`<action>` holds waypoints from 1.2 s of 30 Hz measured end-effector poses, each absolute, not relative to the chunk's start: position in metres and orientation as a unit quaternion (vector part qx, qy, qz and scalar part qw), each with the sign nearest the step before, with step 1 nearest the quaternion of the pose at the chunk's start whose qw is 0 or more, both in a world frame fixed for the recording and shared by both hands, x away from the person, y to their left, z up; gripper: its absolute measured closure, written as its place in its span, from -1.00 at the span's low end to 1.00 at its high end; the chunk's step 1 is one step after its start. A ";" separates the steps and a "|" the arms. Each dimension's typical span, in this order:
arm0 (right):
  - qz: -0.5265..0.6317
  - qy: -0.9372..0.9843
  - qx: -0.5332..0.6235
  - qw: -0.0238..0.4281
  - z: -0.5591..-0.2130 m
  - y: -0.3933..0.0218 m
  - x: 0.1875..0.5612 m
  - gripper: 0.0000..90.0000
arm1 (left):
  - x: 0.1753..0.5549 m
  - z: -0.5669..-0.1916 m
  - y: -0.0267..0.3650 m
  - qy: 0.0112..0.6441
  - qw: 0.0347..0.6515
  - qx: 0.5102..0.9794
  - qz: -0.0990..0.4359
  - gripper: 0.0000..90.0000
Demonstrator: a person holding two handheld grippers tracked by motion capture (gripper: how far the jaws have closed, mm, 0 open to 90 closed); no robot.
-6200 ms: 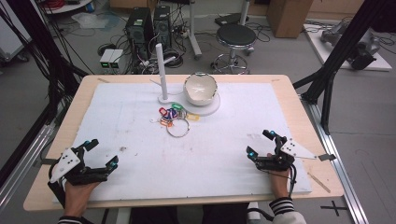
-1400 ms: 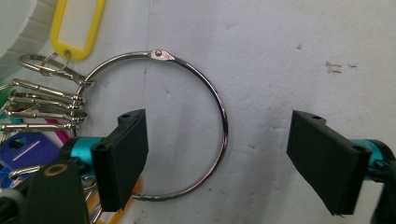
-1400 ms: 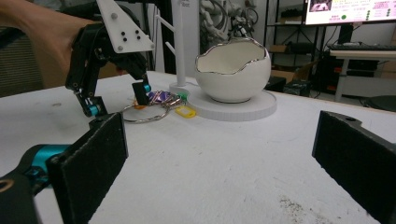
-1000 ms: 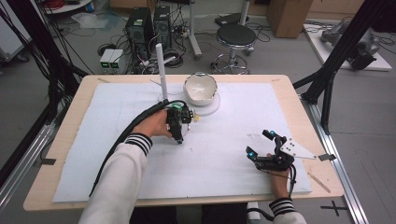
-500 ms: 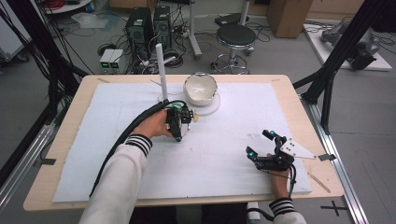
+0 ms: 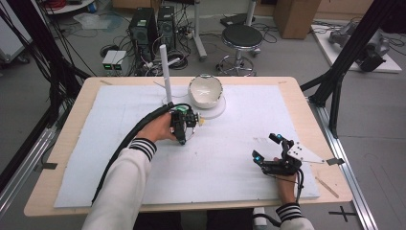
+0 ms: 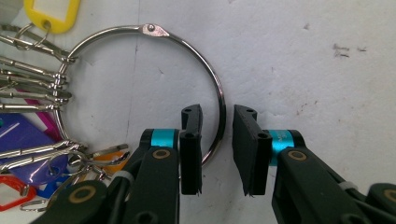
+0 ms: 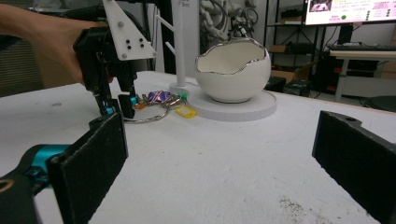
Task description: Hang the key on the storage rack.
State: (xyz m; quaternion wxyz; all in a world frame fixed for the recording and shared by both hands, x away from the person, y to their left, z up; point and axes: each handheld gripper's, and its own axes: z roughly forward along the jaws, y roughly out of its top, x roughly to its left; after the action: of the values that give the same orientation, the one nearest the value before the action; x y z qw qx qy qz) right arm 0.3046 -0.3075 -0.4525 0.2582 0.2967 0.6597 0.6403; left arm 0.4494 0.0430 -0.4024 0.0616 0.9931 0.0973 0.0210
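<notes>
left gripper (image 7: 217,149): we see its jaws parted, straddling the wire of the metal ring (image 7: 219,100) without clamping it | ring: flat on the white mat (image 6: 239,158) near the egg-shaped bowl (image 6: 206,91) (keys and coloured tags (image 7: 28,140) bunched on its far side) | right gripper (image 6: 268,148): released, jaws wide, resting near the mat's right edge

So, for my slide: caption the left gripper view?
Left gripper, jaws open, straddles the wire of a large key ring on the white table.

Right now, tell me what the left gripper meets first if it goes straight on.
The left gripper would meet the metal ring, whose wire already sits between its open jaws, then the white table cover.
</notes>
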 end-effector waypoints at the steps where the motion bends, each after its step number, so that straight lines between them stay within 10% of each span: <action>1: 0.640 0.660 0.297 0.258 -0.452 -0.308 0.304 -0.94 | 0.449 -0.402 0.043 0.100 0.060 0.993 0.018 0.66; 36: 0.642 0.657 0.298 0.257 -0.453 -0.308 0.305 -0.94 | 0.445 -0.358 0.062 0.122 0.103 0.985 0.071 0.93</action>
State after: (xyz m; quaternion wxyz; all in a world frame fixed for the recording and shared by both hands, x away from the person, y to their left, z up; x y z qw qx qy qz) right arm 0.3050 -0.3080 -0.4525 0.2570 0.2985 0.6575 0.6423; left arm 0.4445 0.0621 -0.3576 0.1035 0.9846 0.1217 0.0711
